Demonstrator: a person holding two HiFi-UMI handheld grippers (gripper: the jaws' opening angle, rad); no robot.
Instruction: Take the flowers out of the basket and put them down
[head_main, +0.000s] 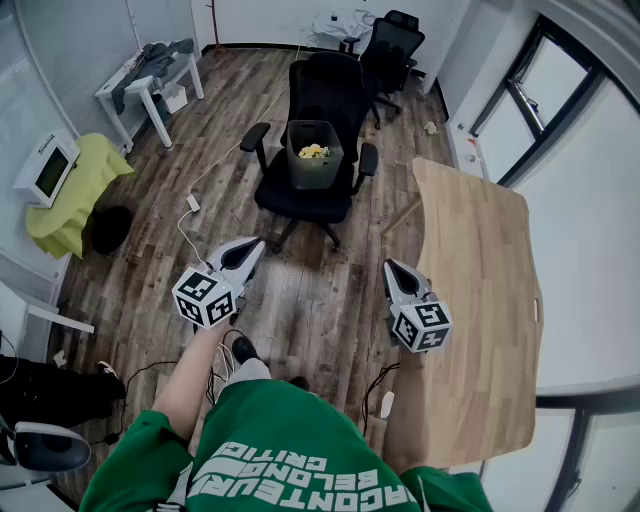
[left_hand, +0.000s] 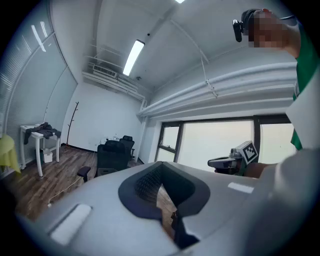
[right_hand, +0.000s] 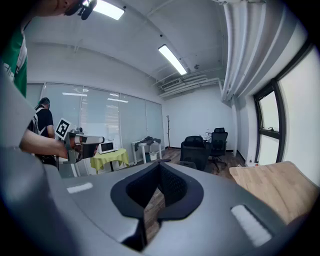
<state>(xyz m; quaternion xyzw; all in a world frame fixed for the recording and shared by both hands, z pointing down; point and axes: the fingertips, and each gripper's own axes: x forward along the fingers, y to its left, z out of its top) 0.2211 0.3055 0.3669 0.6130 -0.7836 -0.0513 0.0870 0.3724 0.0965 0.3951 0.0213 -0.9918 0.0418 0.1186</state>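
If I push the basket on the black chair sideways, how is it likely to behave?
The basket looks tall and holds only a few yellow flowers, so it is probably light and may tip or slide. It stands on a black office chair, so a push might also swivel the seat.

This is an office room. Two black swivel chairs (head_main: 325, 95) with armrests and wheeled feet stand on a wood-plank floor (head_main: 300, 290). A long desk (head_main: 480, 300) of light wood is placed beside the big windows (left_hand: 215, 145). Tube lights (right_hand: 172, 59) are fixed on the white ceiling, glass partition walls (right_hand: 115, 125) close one side, and a coat stand (left_hand: 73, 122) is near the far wall.
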